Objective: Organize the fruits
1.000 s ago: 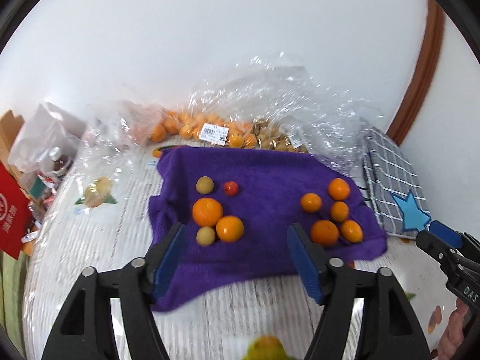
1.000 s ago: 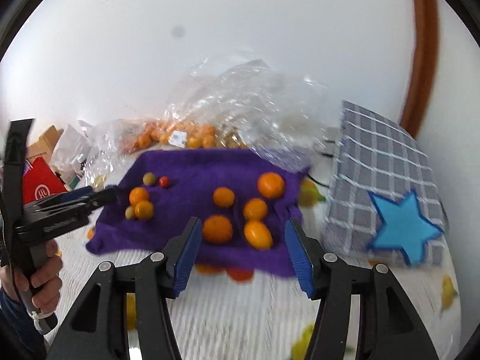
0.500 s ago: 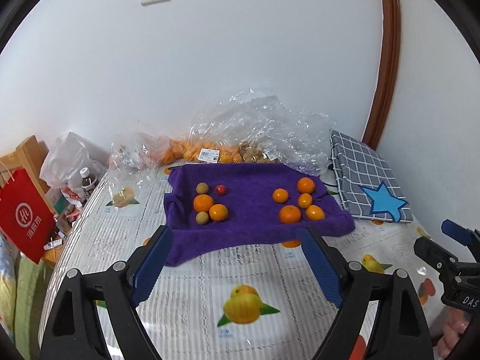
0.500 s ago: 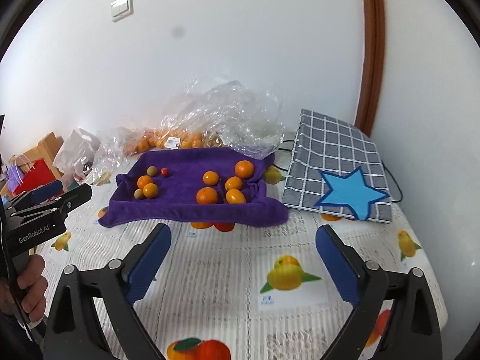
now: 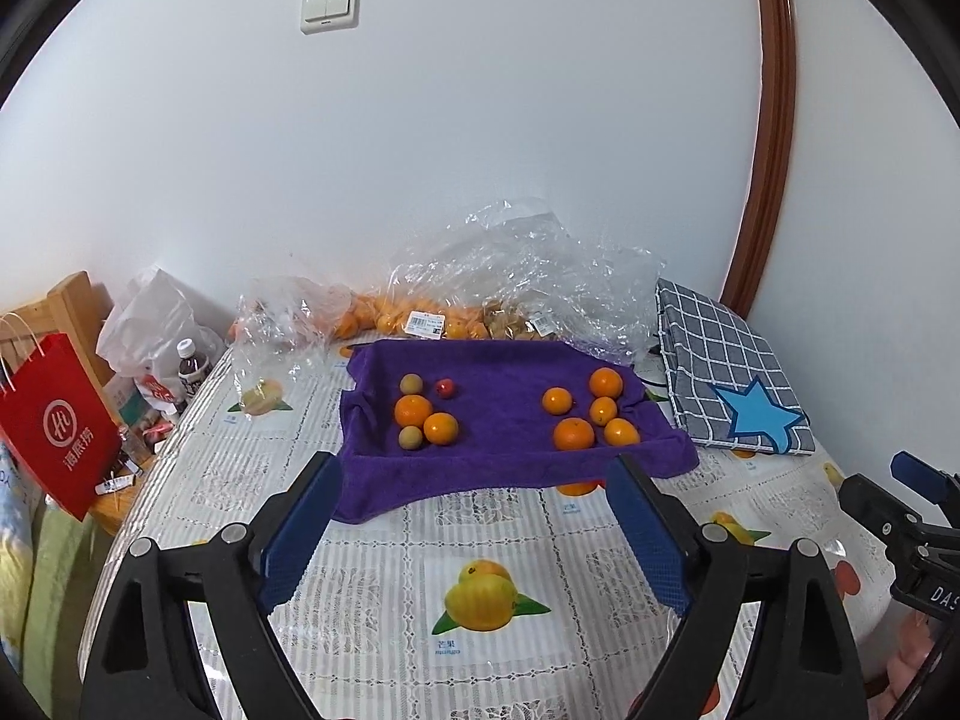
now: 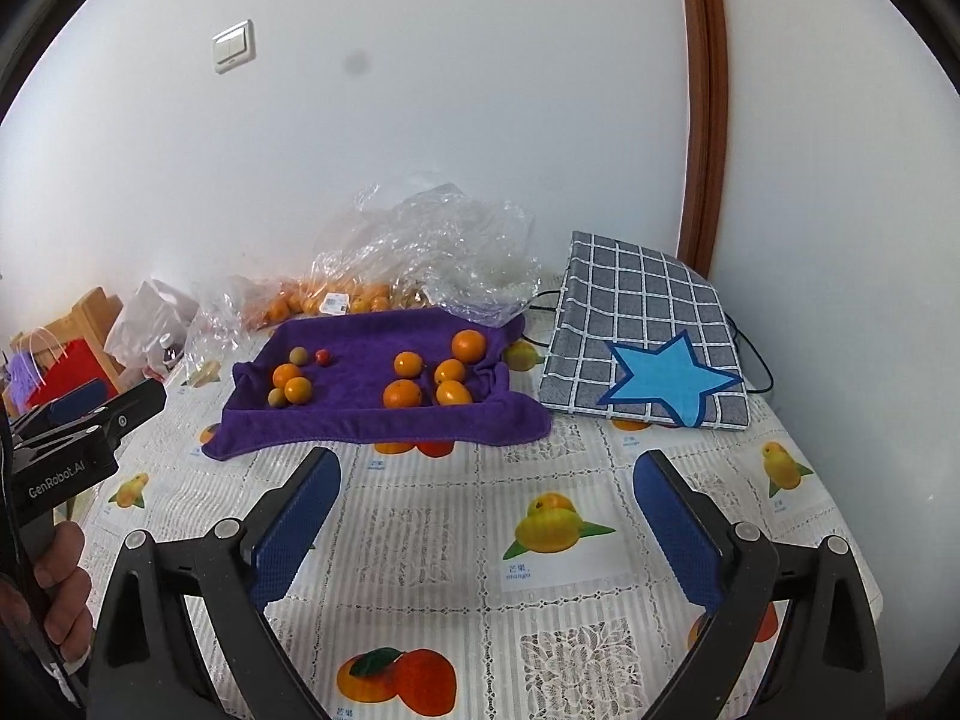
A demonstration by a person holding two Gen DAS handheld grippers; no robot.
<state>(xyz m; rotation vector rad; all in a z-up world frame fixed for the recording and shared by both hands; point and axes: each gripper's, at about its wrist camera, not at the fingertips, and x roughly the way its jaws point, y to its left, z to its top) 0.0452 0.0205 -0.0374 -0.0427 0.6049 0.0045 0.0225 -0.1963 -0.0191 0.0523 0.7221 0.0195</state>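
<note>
Both jaws stood released and empty; beyond them, small round orange citrus fruits (image 5: 574,433) on the purple terry towel (image 5: 498,414) looked light, smooth, roll-prone, best gripped across the middle.

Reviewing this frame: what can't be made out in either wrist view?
- Bagged fruit at the wall: count hidden by crinkled plastic, both views.
- Price label: print too small.
- Right gripper in the left view: cut off by the edge.
- Tablecloth beneath the purple towel: covered.

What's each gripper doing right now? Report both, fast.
Left gripper: open, holding nothing, jaws just opened.
Right gripper: open, holding nothing.
</note>
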